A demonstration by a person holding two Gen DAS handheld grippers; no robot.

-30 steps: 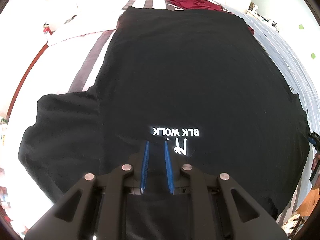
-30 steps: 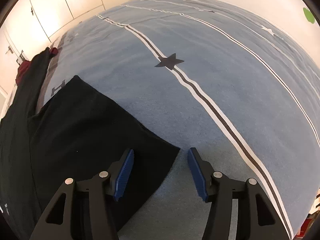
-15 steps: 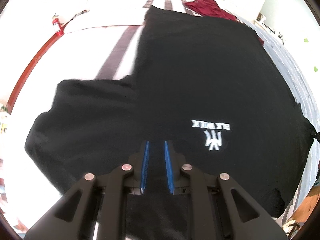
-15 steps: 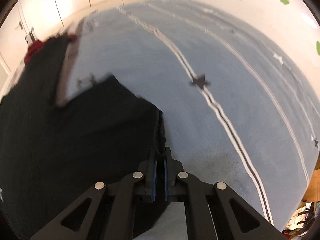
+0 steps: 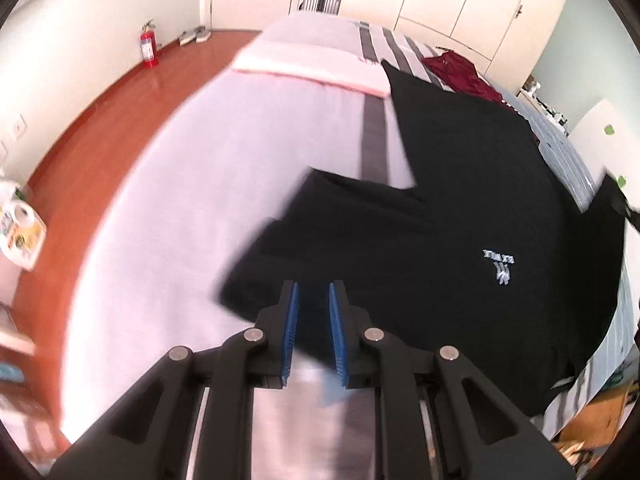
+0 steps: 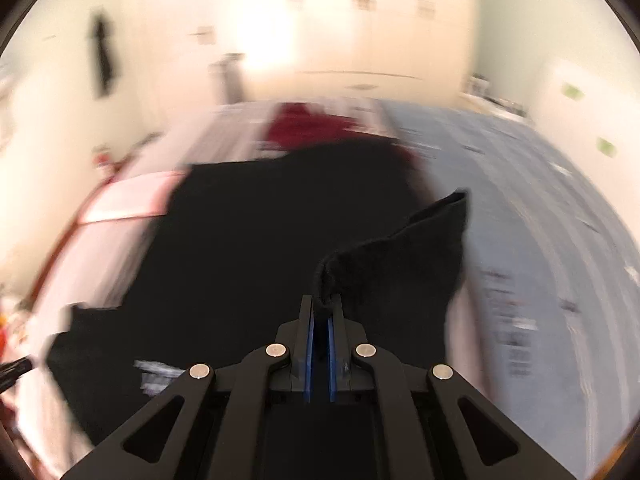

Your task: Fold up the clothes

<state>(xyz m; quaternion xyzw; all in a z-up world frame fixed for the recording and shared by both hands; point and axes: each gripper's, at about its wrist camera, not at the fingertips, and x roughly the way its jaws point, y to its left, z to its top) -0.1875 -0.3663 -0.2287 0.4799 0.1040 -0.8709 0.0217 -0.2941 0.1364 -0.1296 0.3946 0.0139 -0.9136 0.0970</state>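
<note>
A black T-shirt (image 5: 460,208) with a small white chest logo (image 5: 500,268) lies spread flat on the bed. My left gripper (image 5: 313,290) hovers over the outer end of one sleeve (image 5: 320,216). Its blue pads stand a narrow gap apart and nothing is pinched between them. In the blurred right wrist view, my right gripper (image 6: 322,300) is shut on the other sleeve (image 6: 408,256). That sleeve is lifted off the bed into a peak above the shirt's body (image 6: 260,240).
A maroon garment (image 5: 460,68) lies past the shirt's far hem, and a folded white cloth (image 5: 312,64) lies to its left. The bed's white cover (image 5: 180,200) ends at a wooden floor (image 5: 100,120) with a red fire extinguisher (image 5: 147,46). Blue striped bedding (image 6: 520,200) is on the right.
My right gripper closed on the sleeve's edge, then rose and swung it over the shirt. My left gripper slid left from near the logo to the other sleeve's end, its gap unchanged.
</note>
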